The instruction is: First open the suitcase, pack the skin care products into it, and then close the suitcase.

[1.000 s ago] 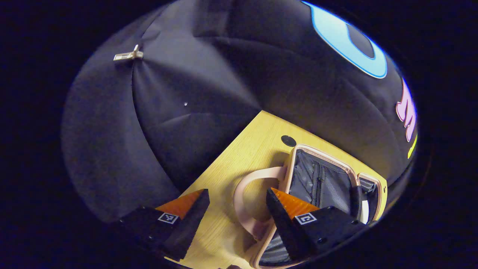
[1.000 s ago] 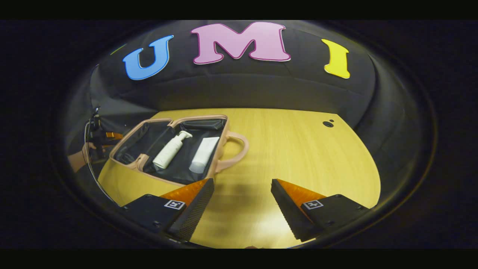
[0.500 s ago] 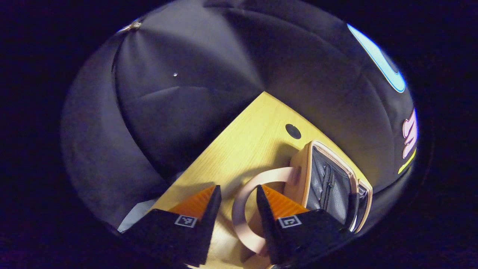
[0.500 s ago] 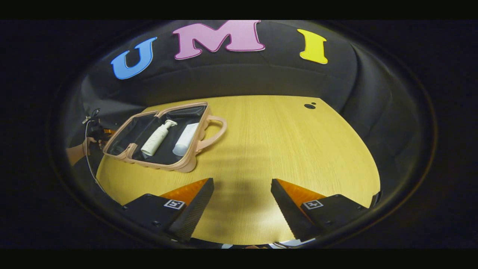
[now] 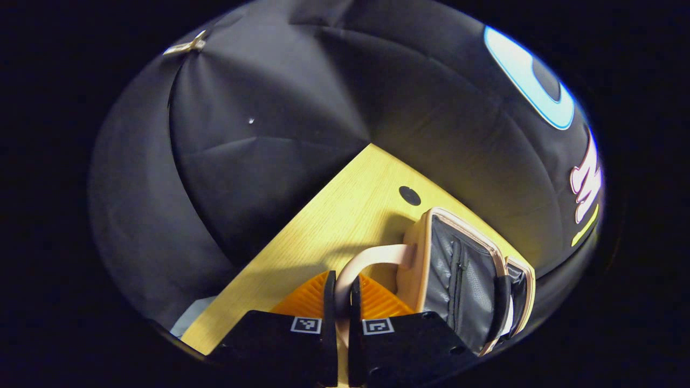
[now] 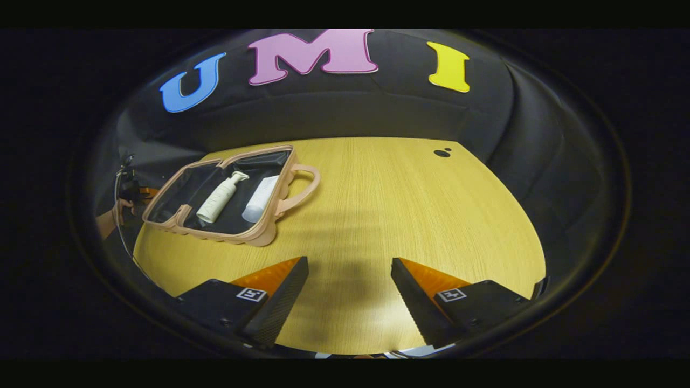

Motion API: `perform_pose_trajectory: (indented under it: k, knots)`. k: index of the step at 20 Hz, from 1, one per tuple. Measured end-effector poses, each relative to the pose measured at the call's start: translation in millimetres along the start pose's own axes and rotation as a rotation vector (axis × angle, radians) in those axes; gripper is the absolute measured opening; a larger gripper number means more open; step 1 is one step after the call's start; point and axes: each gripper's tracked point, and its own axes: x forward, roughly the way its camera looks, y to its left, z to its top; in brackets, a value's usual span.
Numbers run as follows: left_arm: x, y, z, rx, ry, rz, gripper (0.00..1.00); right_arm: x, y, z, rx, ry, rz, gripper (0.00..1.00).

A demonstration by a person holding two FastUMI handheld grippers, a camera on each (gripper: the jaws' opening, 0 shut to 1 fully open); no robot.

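Left gripper (image 5: 339, 291): jaws clamped on the handle (image 5: 372, 257) of the suitcase lid.
Right gripper (image 6: 349, 280): jaws wide apart, holding nothing, above bare table (image 6: 409, 215), well apart from the suitcase.
Suitcase (image 6: 259, 237): open, on the far left part of the table in the right gripper view.
Pump bottle (image 6: 218, 195): lying inside the suitcase.
Tube (image 6: 260, 192): lying inside, just beside the bottle, on its right.
Hand (image 6: 108, 223): seen at the left edge, behind the suitcase.
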Motion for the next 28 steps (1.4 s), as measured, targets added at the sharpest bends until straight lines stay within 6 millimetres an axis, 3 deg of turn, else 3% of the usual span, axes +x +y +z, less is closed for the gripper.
perform_pose_trajectory:
  k: [1,2,3,4,7,9,11,14,17,20,24,26,28]
  knots:
    - [-13,-8,10,0.048,-0.027,0.001,0.11,0,1,2,0.000,-0.001,0.003,0.98]
    - [-25,-15,22,0.080,-0.065,-0.011,0.10,0,2,3,-0.003,-0.005,0.007,0.98]
    - [-42,-23,35,0.102,-0.102,-0.031,0.07,1,4,5,-0.007,-0.010,0.006,0.89]
    - [-60,-33,48,0.105,-0.140,-0.059,0.07,0,1,9,-0.012,-0.023,-0.002,0.98]
    - [-142,-80,95,0.126,-0.241,-0.173,0.06,-4,4,18,0.008,-0.046,0.010,0.98]
    - [-181,-131,103,0.161,-0.266,-0.251,0.06,-5,2,26,0.024,-0.057,0.018,0.98]
    - [-211,-189,99,0.185,-0.270,-0.349,0.06,-12,-8,37,0.040,-0.082,0.018,0.98]
    - [-237,-280,78,0.166,-0.267,-0.492,0.06,-13,-32,55,0.055,-0.139,-0.017,0.98]
    - [-234,-349,30,0.153,-0.233,-0.571,0.06,-10,-42,66,0.088,-0.158,-0.004,0.98]
    - [-211,-406,-22,0.130,-0.179,-0.599,0.06,-8,-58,70,0.095,-0.167,0.010,0.98]
    - [-149,-446,-115,0.187,-0.084,-0.565,0.06,-13,-89,74,0.018,-0.193,-0.017,0.98]
    - [-119,-452,-161,0.258,-0.021,-0.515,0.07,-21,-96,72,0.031,-0.195,-0.007,0.97]
    - [-103,-458,-198,0.322,0.050,-0.481,0.07,-28,-102,69,0.053,-0.203,-0.010,0.98]
